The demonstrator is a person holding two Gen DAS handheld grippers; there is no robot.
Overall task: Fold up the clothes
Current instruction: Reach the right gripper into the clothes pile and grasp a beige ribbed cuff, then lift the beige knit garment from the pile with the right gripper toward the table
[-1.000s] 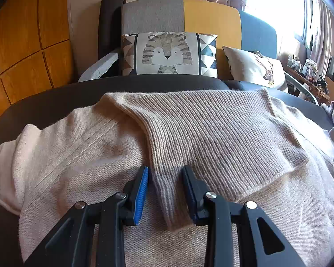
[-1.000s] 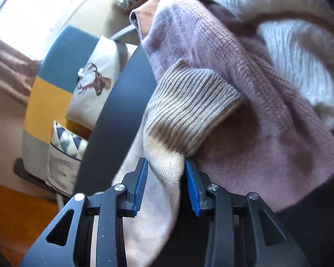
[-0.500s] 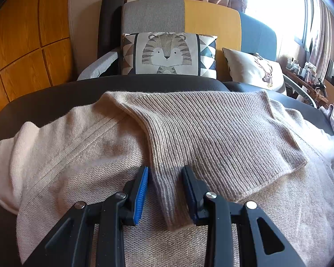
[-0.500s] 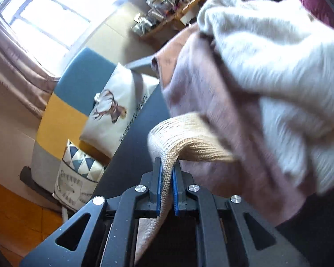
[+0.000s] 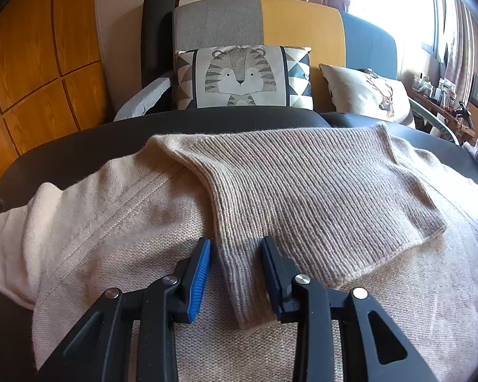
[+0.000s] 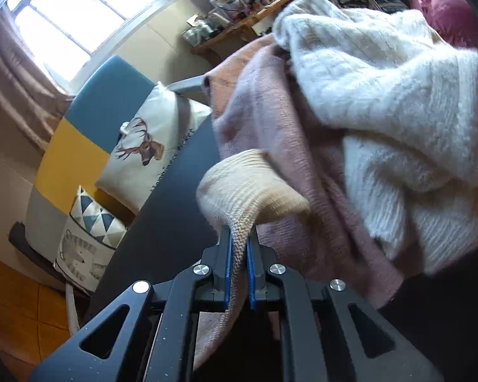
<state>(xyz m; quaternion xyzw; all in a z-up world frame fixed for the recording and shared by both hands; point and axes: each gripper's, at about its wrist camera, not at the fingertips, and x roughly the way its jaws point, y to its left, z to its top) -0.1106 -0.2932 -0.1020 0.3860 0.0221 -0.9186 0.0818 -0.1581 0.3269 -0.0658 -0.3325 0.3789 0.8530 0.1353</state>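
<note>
Dark surface (image 5: 79, 146) carries everything, round-edged, sofa (image 5: 302, 28) behind it in grey, yellow and blue blocks.

Beige sweater (image 5: 118, 222) spread flat across most of the surface in the left wrist view, hanging over the near-left edge. Its wide ribbed panel (image 5: 318, 197) is folded over the body and lies flat on top (looks like the collar or hem band, cannot tell which); one narrow corner of it runs toward the camera.

Pile of other knits at the right side of the surface, seen from the right wrist: fluffy white sweater (image 6: 382, 102) on top of a dusty pink sweater (image 6: 271, 121). Pink one touches the beige cuff.

Two cushions on the sofa: tiger cushion (image 5: 242, 78) centre, deer cushion (image 5: 366, 95) to its right.

Left tongs (image 5: 235, 254): released, blue pads standing apart either side of the narrow ribbed corner, right pad touching its edge, left pad clear of it. No squeeze visible.

Right tongs (image 6: 239, 248): clenched on the beige ribbed cuff (image 6: 248, 187), pads pressed tight on the knit. Cuff is held up off the surface and bulges out above the pads; the rest of the sleeve hangs down below the tongs.
</note>
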